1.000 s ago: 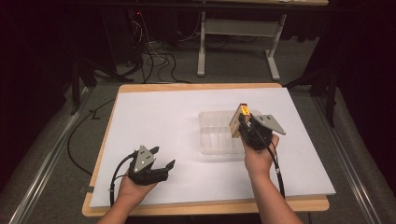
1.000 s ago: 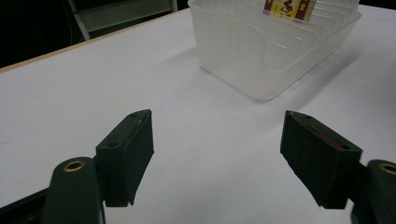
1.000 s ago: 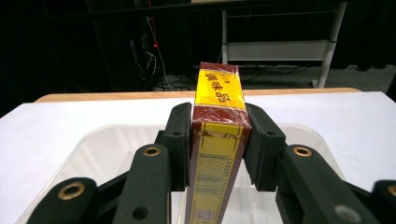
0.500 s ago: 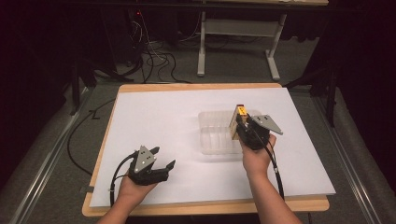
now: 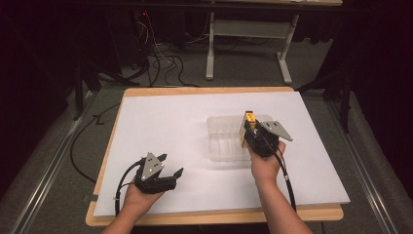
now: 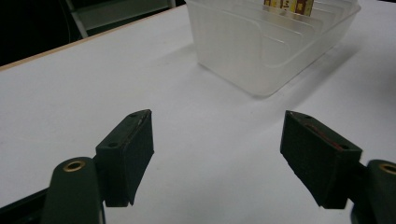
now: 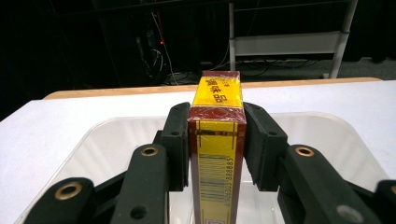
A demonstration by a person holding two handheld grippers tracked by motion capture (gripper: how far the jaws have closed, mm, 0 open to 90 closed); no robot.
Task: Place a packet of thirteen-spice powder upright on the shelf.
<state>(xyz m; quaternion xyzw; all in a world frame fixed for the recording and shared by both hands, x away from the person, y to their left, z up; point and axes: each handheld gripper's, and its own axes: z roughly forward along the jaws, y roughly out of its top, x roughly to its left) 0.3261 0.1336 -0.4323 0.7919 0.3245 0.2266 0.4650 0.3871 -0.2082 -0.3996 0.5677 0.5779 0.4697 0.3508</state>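
Presently right gripper point(image 7: 217, 140) clamps small yellow-red carton point(image 7: 217, 154) on broad side faces, above clear plastic tray point(image 5: 221, 146). Carton judged light, stiff, film-slick, crushable; mid-height hold suits. Left gripper point(image 6: 217, 154) open, empty, near tray.

A white-topped wooden table point(image 5: 160, 122) stands on grey carpet point(image 5: 58, 161) in a dark room; beyond the jaws, a white metal desk frame point(image 5: 253, 29) and tangled black cables point(image 5: 163, 58).

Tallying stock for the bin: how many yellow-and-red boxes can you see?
1. The yellow-and-red box is clamped in the right gripper above the clear plastic bin. The bin's cloudy walls could hide others inside.
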